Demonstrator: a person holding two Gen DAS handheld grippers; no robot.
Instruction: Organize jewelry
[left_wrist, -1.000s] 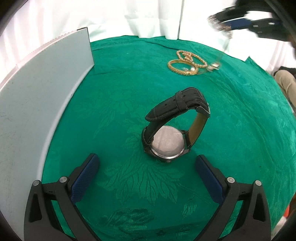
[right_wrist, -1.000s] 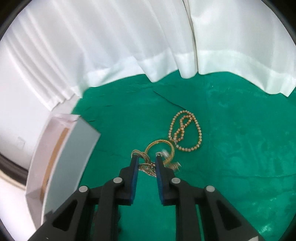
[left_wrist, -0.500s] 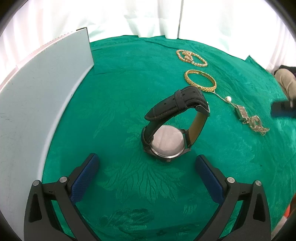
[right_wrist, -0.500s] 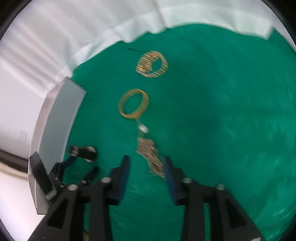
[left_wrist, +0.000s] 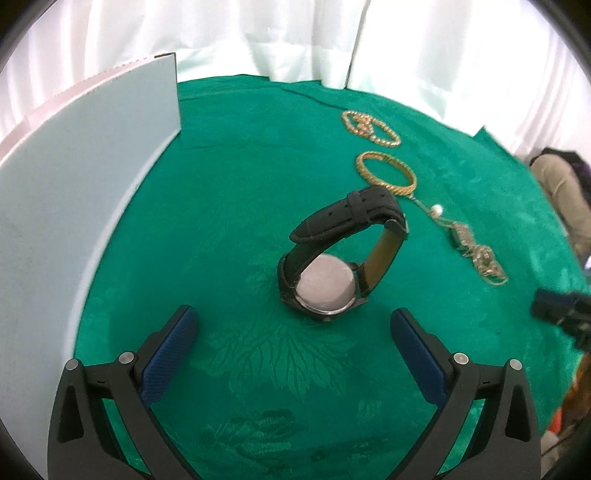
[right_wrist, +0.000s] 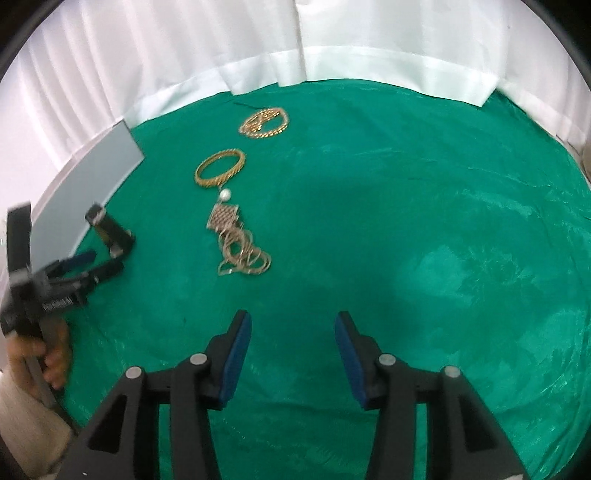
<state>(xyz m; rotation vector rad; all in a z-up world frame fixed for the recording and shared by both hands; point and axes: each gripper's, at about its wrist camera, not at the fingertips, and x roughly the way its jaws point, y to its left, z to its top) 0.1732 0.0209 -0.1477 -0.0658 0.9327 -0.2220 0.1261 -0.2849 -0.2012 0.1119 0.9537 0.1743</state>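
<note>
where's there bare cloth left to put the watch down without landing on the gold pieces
Most bare green cloth lies on the far side of the gold pieces from the watch, up to the white curtain. Another patch runs between the watch and the grey board. Crowded: the line of bead chain, bangle and pendant necklace.

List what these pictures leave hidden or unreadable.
- Watch dial: left wrist view shows only its back; in the right wrist view the left hand-held gripper covers it.
- White box contents: only its outer wall shows.
- Chain necklace clasp: tangled, too small.
- Right hand-held gripper: blurred, cut by the left view's edge.
</note>
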